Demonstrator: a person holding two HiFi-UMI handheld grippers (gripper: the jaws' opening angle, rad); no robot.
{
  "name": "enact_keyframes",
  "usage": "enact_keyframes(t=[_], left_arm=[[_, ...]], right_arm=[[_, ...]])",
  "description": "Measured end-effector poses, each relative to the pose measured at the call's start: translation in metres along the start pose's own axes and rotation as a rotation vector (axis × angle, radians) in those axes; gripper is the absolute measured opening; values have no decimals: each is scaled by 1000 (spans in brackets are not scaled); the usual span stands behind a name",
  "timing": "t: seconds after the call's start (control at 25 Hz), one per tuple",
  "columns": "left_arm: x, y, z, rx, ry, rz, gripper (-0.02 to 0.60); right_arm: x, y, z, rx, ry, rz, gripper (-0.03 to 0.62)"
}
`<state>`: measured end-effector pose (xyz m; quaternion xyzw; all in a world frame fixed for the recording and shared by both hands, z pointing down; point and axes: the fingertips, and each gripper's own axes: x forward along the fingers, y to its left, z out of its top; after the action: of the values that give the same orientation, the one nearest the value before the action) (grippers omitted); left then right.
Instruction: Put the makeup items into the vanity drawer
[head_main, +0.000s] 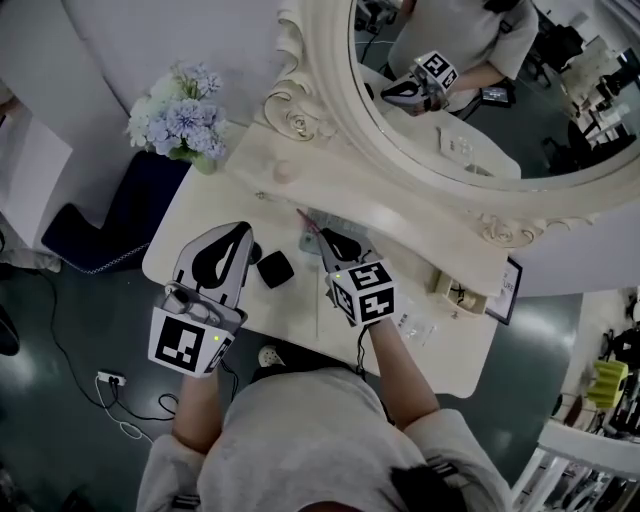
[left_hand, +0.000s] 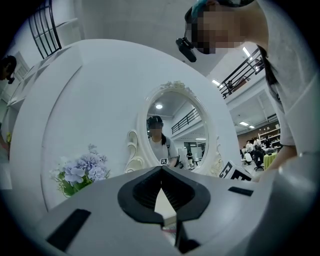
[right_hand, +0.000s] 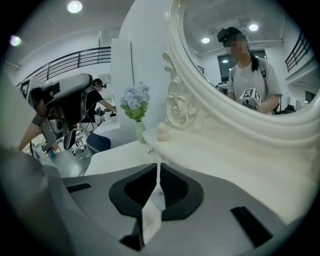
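My right gripper hovers over the middle of the cream vanity table, shut on a thin flat white packet with a small printed label. The packet's pink-edged end pokes out toward the mirror. My left gripper sits just to its left with the jaw tips touching, and only a cream sliver shows between its pads. A black square compact lies on the table between the two grippers. A dark round item is half hidden beside the left jaws.
The big oval mirror in its carved frame stands at the back. A vase of pale blue flowers is at the table's left rear corner. A small clear packet and a framed card lie to the right. A round knob sits by the frame.
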<state>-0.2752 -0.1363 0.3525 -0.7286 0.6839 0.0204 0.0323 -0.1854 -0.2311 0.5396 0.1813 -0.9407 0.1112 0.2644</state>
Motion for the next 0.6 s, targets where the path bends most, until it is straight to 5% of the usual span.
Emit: enact_keyframes(t=[0.4,0.6], left_arm=[[-3,15,-14,-2,41,53,14],[-6,21,-18,0,56,75,14]], right_arm=[[49,-22,-48,11,177,-13,29],[65,-26,-62,-8,234,-7,107]])
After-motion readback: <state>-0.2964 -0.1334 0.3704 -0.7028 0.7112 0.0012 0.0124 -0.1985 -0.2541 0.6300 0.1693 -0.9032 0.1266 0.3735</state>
